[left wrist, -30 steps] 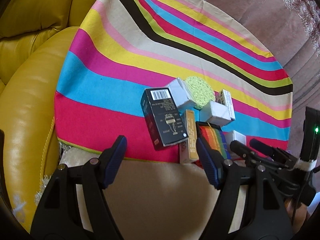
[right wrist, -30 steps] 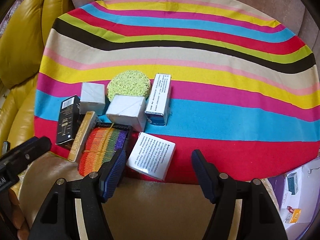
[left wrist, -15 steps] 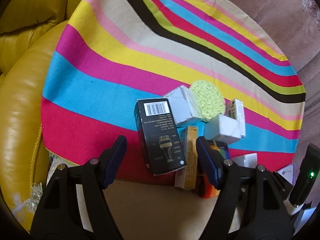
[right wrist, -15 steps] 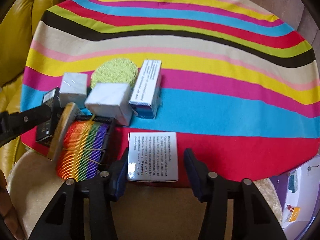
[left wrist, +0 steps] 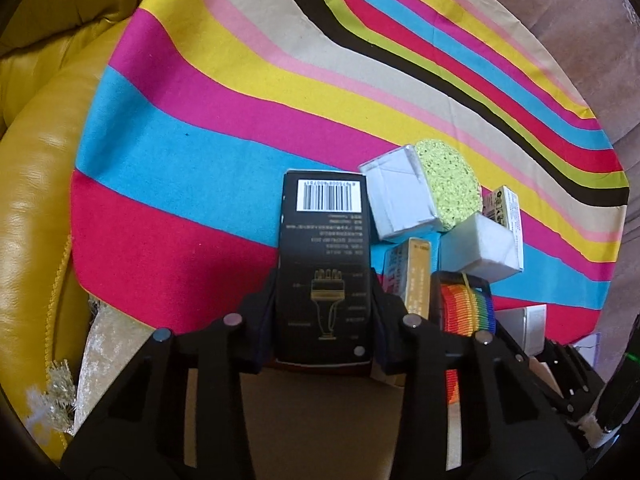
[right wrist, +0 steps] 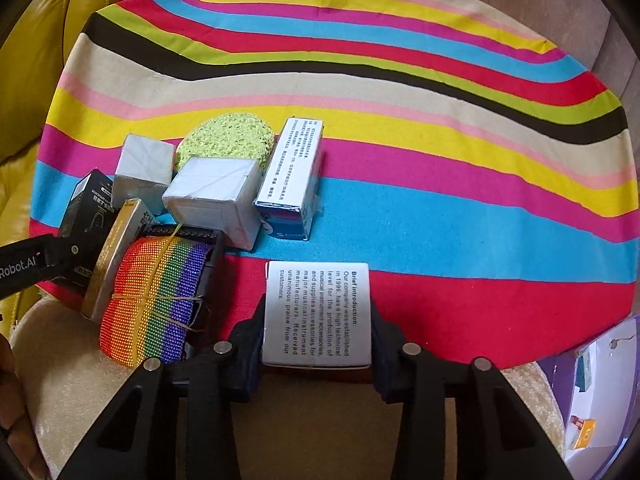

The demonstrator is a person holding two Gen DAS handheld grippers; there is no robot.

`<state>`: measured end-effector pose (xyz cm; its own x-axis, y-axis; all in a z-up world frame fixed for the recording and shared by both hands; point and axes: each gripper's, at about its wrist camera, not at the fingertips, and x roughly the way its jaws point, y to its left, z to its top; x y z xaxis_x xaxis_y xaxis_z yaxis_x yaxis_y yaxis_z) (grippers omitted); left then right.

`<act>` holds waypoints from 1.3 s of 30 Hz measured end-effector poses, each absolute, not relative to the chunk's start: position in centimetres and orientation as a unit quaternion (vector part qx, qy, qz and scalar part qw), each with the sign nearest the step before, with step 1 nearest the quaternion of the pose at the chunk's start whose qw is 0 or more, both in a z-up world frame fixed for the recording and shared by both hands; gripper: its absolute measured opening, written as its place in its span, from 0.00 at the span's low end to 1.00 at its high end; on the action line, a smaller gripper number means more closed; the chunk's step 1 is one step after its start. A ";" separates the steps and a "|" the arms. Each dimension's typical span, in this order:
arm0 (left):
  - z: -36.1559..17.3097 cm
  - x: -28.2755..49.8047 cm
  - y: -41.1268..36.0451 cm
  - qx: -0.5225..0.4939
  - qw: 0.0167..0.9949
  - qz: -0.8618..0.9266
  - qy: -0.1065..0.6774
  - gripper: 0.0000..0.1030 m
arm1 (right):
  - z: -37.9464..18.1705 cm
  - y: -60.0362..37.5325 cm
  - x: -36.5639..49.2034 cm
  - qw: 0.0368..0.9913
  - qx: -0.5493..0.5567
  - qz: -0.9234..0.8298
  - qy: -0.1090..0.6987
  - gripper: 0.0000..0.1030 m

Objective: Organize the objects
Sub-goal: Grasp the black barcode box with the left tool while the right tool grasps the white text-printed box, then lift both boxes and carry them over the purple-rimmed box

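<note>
Black plastic jaws fill the bottom of both wrist views. The left gripper (left wrist: pixel 323 320) is closing, and a black carton (left wrist: pixel 323 264) with a barcode and a gold line drawing stands between its pads; both pads appear to lie against the carton's long sides at the lower centre of the frame. The right gripper (right wrist: pixel 318 332) is closing too, with a white box (right wrist: pixel 317 314) printed with "Brief Introduction" text between its pads, which seem to touch the box's two sides at the lower centre of its frame. Both tools point steeply down toward the striped cloth (right wrist: pixel 440 184), near its lower edge.

Just right of the black carton in the left view lie a gold-edged box (left wrist: pixel 418 276) and a rainbow strap (left wrist: pixel 466 308) bound with a rubber band. Above them sit two grey-white cubes (left wrist: pixel 400 196) and a round lime-green sponge (left wrist: pixel 450 182), clustered together and touching. In the right view a long white-and-blue carton (right wrist: pixel 290 178) lies beside the nearer cube, right of the sponge. Yellow leather cushions (left wrist: pixel 36 184) run along the left edge of the left view.
</note>
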<state>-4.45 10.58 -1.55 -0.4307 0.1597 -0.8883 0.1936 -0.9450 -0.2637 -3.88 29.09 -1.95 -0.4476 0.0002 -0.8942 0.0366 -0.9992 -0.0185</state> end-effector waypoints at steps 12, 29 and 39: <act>2.6 -1.0 10.6 0.445 0.045 -0.883 0.142 0.41 | 0.0 29.7 -2.3 0.018 0.493 -0.870 0.005 0.41; 5.1 3.4 18.3 0.430 -0.039 -0.899 0.075 0.41 | 3.4 33.4 3.0 0.000 0.456 -0.890 -0.022 0.41; 5.3 4.6 23.9 0.438 -0.102 -0.892 0.042 0.41 | 4.0 37.1 6.3 -0.030 0.450 -0.891 -0.048 0.41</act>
<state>4.63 23.86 5.28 -0.5954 0.2180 -0.7733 -0.1451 -0.9758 -0.1633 6.28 37.13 4.02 -0.5941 0.0097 -0.8044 -0.0960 -0.9936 0.0589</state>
